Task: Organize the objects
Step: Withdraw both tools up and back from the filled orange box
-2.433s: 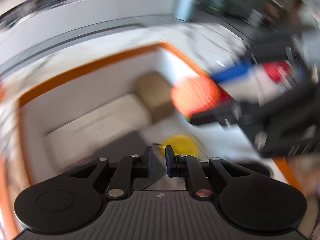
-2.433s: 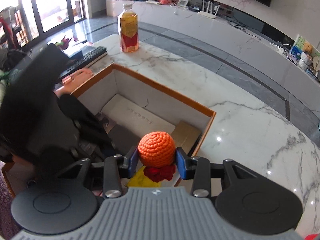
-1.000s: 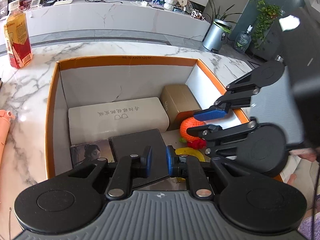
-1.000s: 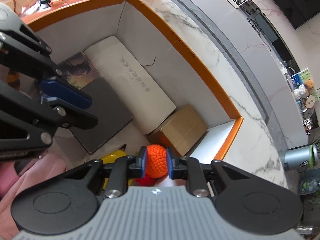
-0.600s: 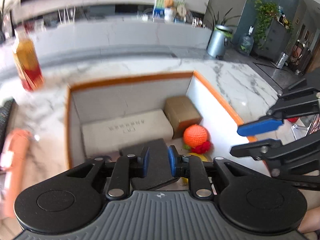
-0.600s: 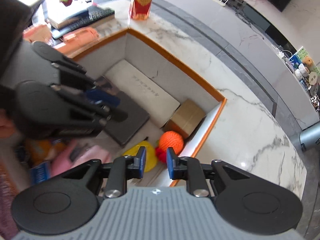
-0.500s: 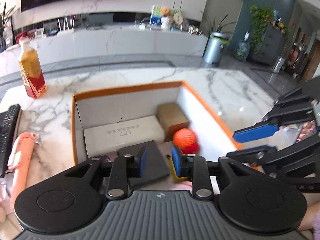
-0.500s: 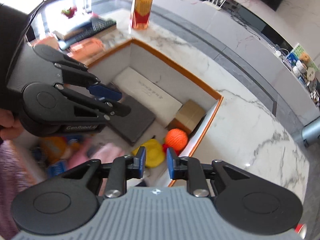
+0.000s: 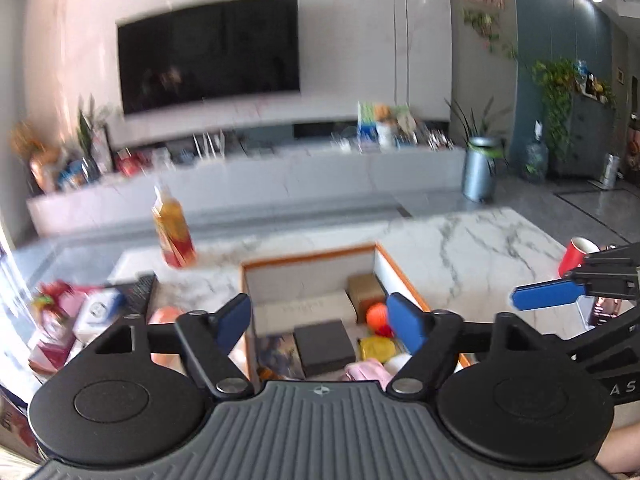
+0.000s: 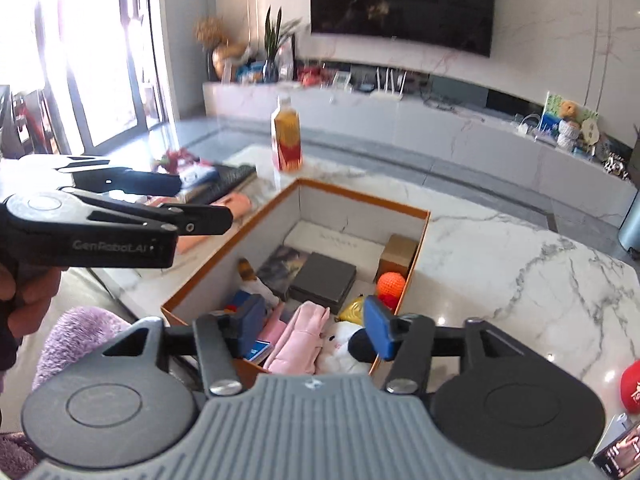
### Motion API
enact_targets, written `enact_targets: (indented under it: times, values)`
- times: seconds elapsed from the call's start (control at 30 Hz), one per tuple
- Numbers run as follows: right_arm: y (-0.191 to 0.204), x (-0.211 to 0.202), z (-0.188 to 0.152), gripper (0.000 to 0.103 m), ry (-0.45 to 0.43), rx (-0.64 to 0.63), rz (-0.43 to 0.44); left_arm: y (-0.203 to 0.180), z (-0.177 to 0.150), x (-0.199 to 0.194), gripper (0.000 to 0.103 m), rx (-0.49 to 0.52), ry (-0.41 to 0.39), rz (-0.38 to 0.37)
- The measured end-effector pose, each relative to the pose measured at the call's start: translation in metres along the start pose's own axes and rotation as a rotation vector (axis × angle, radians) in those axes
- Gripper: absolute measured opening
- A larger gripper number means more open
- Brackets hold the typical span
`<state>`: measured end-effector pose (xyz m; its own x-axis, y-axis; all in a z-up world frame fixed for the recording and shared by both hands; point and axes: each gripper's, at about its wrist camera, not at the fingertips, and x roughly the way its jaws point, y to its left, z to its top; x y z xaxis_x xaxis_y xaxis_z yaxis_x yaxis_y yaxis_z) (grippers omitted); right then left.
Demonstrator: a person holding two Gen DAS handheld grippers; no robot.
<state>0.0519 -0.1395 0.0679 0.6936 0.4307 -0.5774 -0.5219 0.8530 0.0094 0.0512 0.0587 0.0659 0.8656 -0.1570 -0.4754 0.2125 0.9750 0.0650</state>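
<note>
Orange ball (image 10: 391,283) lay in the box (image 10: 362,195), against its right wall, just in front of the small brown carton (image 10: 403,251). It looked crocheted, so probably soft, light and easy to squash; a gentle pinch across its middle would suit. Next to it sat a yellow toy (image 10: 354,309), blurred in the left view. Both the left gripper (image 9: 318,318) and right gripper (image 10: 314,326) stood wide apart and empty, above the box's near end.
</note>
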Motion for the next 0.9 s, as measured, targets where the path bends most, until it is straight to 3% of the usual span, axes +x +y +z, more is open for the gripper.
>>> enact_targets:
  times: [0.03, 0.27, 0.5, 0.7, 0.9]
  values:
    - [0.0, -0.009, -0.005, 0.063, -0.026, 0.012, -0.016, -0.004, -0.001, -0.006, 0.09, 0.005, -0.017, 0.018]
    - [-0.003, -0.056, -0.027, 0.095, -0.202, 0.158, -0.087, -0.03, -0.011, -0.028, 0.1, -0.007, -0.102, 0.132]
    - [0.004, -0.069, -0.044, 0.102, -0.293, 0.159, -0.197, -0.04, -0.034, -0.023, 0.101, -0.063, -0.085, 0.14]
    - [0.006, -0.049, -0.062, 0.102, -0.22, 0.116, -0.234, -0.041, -0.054, -0.005, 0.101, -0.075, 0.011, 0.209]
    - [-0.001, -0.022, -0.073, 0.102, -0.121, 0.156, -0.193, -0.045, -0.071, 0.01, 0.101, -0.068, 0.112, 0.222]
